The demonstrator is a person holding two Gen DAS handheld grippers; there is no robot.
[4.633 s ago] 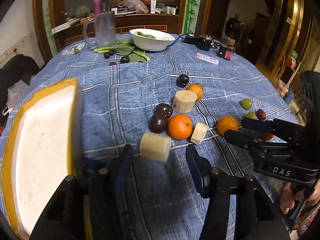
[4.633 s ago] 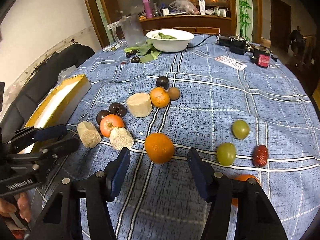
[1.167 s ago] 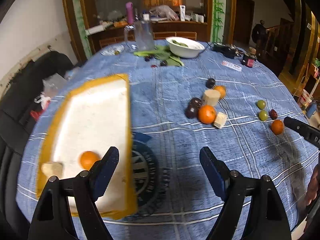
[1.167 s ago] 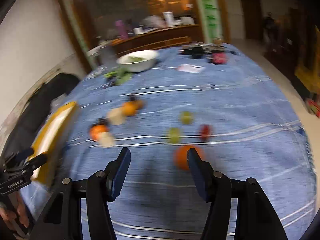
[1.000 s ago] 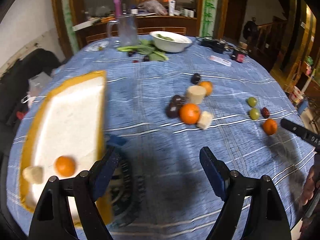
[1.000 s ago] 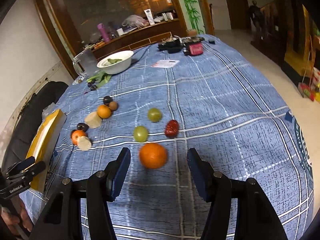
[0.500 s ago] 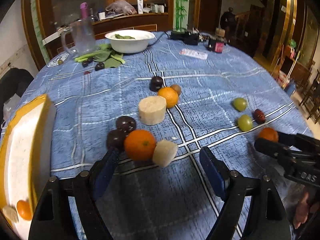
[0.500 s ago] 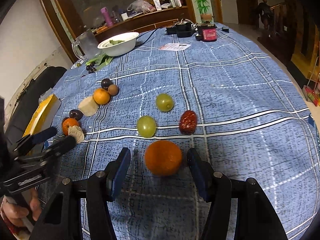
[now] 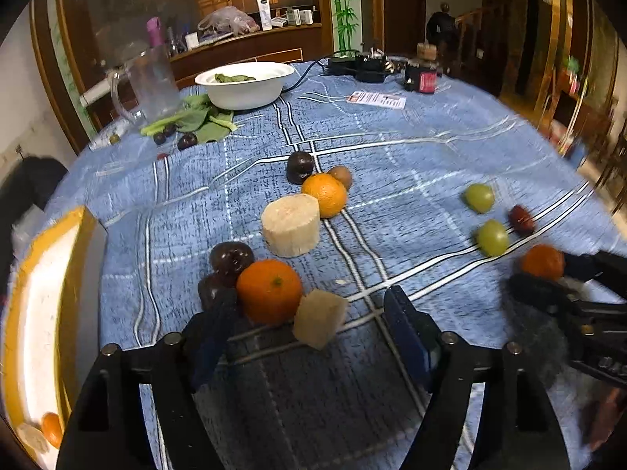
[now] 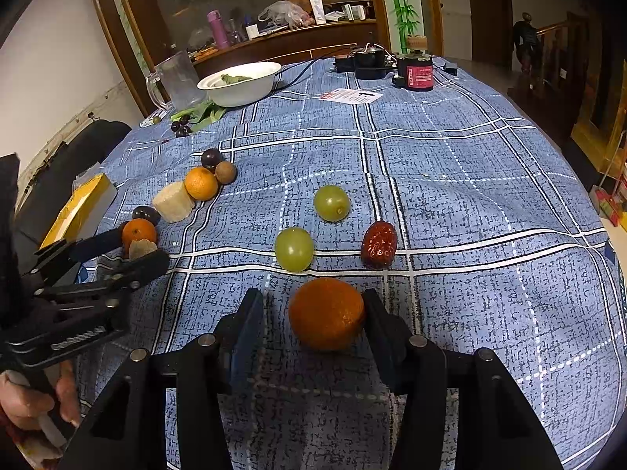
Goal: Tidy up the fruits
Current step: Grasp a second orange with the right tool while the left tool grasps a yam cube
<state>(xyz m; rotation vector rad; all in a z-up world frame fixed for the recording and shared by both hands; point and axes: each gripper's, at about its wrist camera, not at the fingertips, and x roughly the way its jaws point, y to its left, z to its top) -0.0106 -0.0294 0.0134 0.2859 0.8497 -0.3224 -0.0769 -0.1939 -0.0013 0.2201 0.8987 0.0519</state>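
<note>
My left gripper (image 9: 309, 337) is open, with an orange (image 9: 270, 290) and a pale cut chunk (image 9: 319, 323) just inside its fingertips; two dark plums (image 9: 229, 258) sit at its left finger. My right gripper (image 10: 313, 329) is closing around another orange (image 10: 326, 313) on the cloth. Its right pad touches the fruit and a gap remains on the left. The yellow-rimmed white tray (image 9: 43, 313) at the left holds a small orange (image 9: 51, 429) and a pale chunk. Two green fruits (image 10: 294, 248) and a red date (image 10: 379, 243) lie beyond the right gripper.
Farther back lie a larger pale chunk (image 9: 290, 224), an orange (image 9: 324, 194), a dark plum (image 9: 299, 166) and a brown fruit (image 9: 340, 175). A white bowl (image 9: 245, 84), a glass jug (image 9: 147, 80), leafy greens, a paper slip and black devices stand at the far edge.
My left gripper swung from over the tray to the fruit cluster, and the orange and chunk now sit between its fingers. My right gripper lowered onto the lone orange and its jaws narrowed.
</note>
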